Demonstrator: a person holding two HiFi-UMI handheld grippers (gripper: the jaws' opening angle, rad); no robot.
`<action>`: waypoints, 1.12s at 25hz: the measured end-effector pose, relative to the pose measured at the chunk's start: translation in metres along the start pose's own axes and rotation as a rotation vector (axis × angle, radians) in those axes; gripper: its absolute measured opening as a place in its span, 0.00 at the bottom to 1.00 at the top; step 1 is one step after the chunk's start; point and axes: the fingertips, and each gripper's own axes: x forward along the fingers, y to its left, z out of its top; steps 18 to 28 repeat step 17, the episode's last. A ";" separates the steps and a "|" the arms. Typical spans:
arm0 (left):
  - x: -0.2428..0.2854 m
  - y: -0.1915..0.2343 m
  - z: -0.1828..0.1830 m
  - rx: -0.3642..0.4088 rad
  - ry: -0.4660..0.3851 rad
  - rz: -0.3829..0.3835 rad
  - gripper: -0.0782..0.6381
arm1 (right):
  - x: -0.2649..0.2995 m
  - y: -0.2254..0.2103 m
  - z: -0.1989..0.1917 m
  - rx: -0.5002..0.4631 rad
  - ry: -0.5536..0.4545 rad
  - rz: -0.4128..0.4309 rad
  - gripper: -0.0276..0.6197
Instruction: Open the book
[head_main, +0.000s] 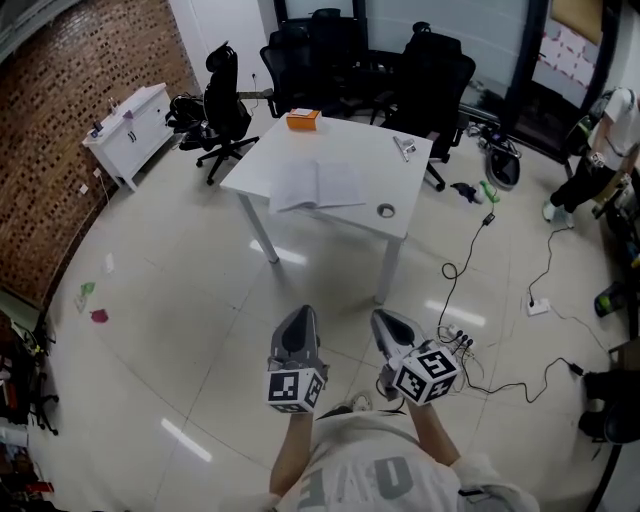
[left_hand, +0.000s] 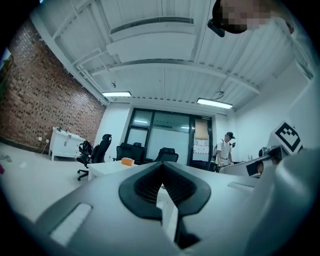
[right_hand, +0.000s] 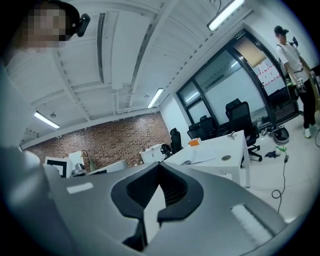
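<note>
Left gripper (head_main: 299, 320) and right gripper (head_main: 391, 324), both closed and empty, are best kept clear of the book (head_main: 317, 186) lying open on the table (head_main: 345, 140).

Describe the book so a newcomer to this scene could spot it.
Find the white table mid-room. The book lies open near its front edge, pages up. Unlike the small orange box and tape roll, it is a wide, pale spread.
</note>
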 end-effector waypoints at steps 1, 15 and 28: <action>-0.002 0.000 -0.001 0.000 0.003 0.003 0.13 | -0.002 0.002 -0.002 0.003 0.001 0.000 0.05; -0.006 -0.017 -0.007 0.043 -0.022 -0.006 0.13 | -0.019 -0.004 -0.007 -0.021 -0.016 0.013 0.05; -0.006 -0.015 -0.007 0.056 -0.021 -0.001 0.13 | -0.019 -0.005 -0.006 -0.025 -0.018 0.013 0.05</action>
